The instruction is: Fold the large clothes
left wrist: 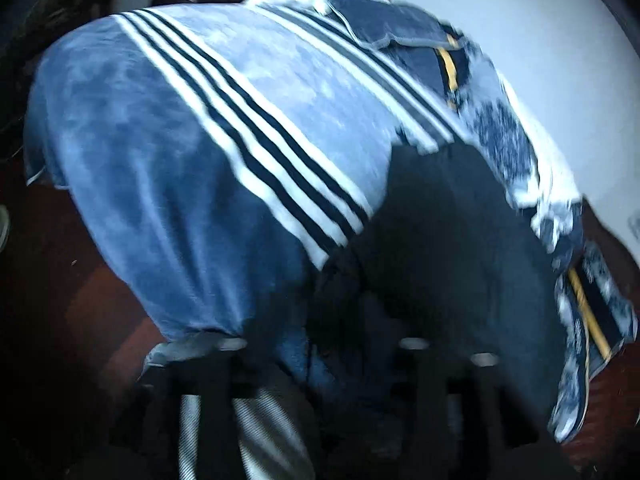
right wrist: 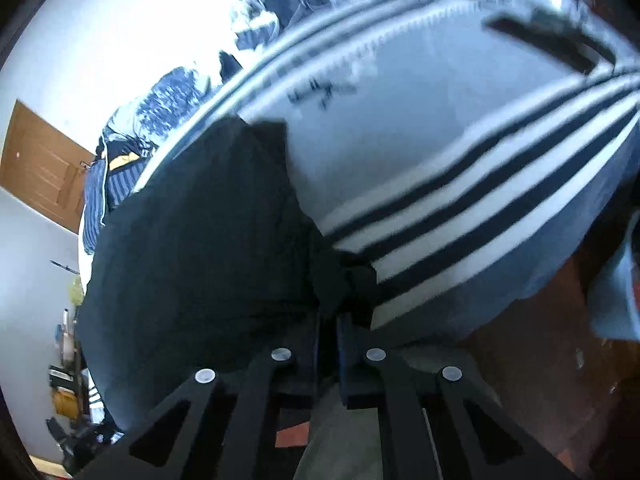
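Lifting a dark garment (right wrist: 192, 240) off the blue striped blanket (left wrist: 160, 152), I hold its edge pinched between the nearly closed jaws of the right gripper (right wrist: 328, 320). My left gripper (left wrist: 320, 344) sits at the near edge of the same dark cloth (left wrist: 460, 248); its jaws stand apart, but blur and shadow hide whether they press any fabric. Risk, as I judge it: with only one sure pinch, the heavy cloth could slide out, or the loose side could sag and drag the blanket askew, spoiling the fold line.
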Tool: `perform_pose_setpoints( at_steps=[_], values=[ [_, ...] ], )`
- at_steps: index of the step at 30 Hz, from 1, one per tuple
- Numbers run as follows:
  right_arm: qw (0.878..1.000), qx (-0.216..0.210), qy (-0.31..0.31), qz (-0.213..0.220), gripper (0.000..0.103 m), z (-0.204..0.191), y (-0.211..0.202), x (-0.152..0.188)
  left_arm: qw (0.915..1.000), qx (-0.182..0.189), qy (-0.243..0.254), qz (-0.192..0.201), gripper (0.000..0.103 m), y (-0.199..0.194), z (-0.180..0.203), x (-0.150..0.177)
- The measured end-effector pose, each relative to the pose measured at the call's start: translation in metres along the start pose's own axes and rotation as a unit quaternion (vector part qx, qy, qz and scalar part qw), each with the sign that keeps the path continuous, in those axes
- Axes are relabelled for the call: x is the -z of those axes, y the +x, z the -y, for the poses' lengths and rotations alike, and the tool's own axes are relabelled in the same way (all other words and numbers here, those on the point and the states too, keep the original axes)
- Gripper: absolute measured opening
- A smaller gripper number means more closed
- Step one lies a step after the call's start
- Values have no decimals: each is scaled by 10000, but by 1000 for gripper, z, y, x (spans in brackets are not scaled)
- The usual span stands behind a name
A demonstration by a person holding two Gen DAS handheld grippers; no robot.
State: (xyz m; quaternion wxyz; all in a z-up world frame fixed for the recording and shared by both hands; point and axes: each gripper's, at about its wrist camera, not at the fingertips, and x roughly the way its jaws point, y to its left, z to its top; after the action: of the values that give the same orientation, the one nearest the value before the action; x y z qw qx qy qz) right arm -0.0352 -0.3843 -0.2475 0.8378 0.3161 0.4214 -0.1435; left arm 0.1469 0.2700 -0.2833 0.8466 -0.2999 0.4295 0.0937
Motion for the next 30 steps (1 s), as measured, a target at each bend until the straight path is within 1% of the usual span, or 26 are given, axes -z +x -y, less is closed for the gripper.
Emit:
perform_pose_setpoints(
  at_steps=[1,2,3,4,5,8,9,11,12,14,15,17,18,19,21,23,24,26,27,29,30],
  values=[
    [9998,-59,-134,115,21,-11,-10,0,9999,17,-41,105,72,-6,0,0],
    [9990,-164,-346,234,32,-27,-21,-1,9998,36,-79,184,73,-12,-1,1],
    [9967,-253,-669,395,66,-54,-36,-4,9997,76,-113,215,73,-18,0,2],
    [9937,-349,-909,550,82,-75,-45,-7,9996,155,-132,203,73,-20,3,2],
    [9903,-489,-1152,600,84,-97,-52,-9,9995,209,-144,175,73,-21,4,2],
    [9801,-984,-1714,203,84,-162,-49,-15,9983,501,-311,-29,73,-16,7,7],
    [9735,-1243,-1918,-89,84,-192,-42,-16,9977,596,-305,-117,73,-10,11,10],
    [9593,-1698,-2204,-485,84,-232,-31,-15,9975,627,-225,-230,73,1,12,14],
    [9481,-1932,-2401,-779,84,-261,-20,-13,9974,625,-243,-266,73,4,10,15],
    [9292,-2099,-2726,-1350,84,-304,3,-6,9964,615,-430,-383,73,14,1,13],
    [9219,-2095,-2834,-1607,84,-325,17,-3,9954,591,-599,-451,73,20,-6,11],
    [9104,-2050,-2986,-2000,84,-352,39,2,9929,568,-826,-639,73,30,-17,11],
    [9010,-2015,-3097,-2274,84,-370,54,7,9927,562,-839,-656,73,33,-20,10],
    [8951,-1946,-3169,-2460,84,-383,67,11,9933,565,-791,-628,73,32,-19,11],
    [8840,-1623,-3303,-2882,84,-412,102,20,9936,609,-688,-664,74,35,-17,11],
    [8774,-1455,-3297,-3167,84,-430,130,27,9929,798,-704,-526,74,32,-17,7],
    [8729,-1449,-3309,-3279,84,-441,142,32,9929,872,-668,-458,74,33,-14,5],
    [8677,-1367,-3394,-3365,84,-458,152,41,9934,840,-597,-507,74,42,-13,0],
    [8659,-1250,-3450,-3400,84,-470,163,46,9935,812,-589,-539,73,47,-13,-1],
    [8661,-1100,-3413,-3482,84,-486,181,52,9938,802,-476,-598,73,53,-7,-4],
    [8623,-942,-3481,-3555,84,-497,194,58,9944,754,-400,-619,74,55,-5,-4]
  ],
)
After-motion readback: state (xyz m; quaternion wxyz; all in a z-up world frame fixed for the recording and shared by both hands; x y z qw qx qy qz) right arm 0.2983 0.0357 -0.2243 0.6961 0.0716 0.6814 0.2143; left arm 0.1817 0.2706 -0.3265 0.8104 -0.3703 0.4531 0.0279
